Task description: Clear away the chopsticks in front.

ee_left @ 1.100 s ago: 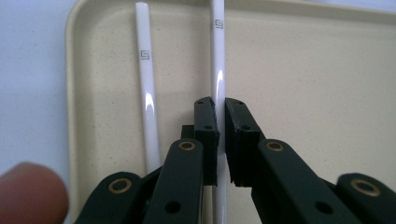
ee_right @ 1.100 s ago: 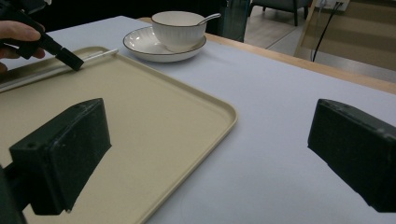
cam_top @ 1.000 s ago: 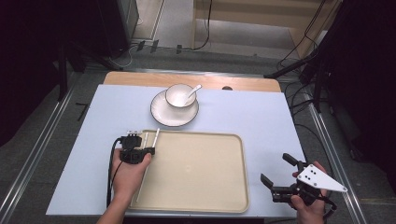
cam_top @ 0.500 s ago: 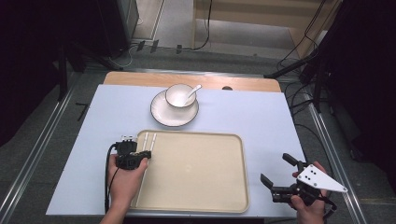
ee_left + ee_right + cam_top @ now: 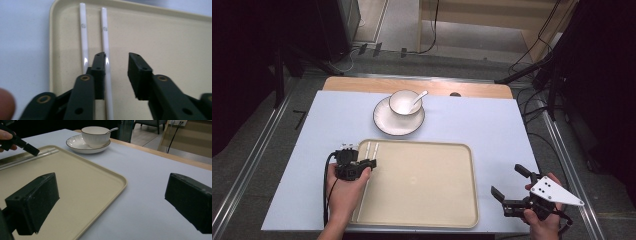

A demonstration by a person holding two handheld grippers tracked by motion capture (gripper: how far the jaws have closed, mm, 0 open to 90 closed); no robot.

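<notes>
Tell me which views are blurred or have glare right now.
Left gripper view: its black jaws are soft and out of focus, and glare spots sit on the chopsticks in the tray. Right gripper view: jaws blurred, bowl fairly sharp. High view: table evenly lit, surroundings dark.

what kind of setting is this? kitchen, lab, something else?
Most likely a lab or recording workspace staged as a dining setup. A table with a pale blue cover stands on grey floor amid loose cables. On it sit only a beige tray holding white chopsticks and a bowl on a plate.
</notes>
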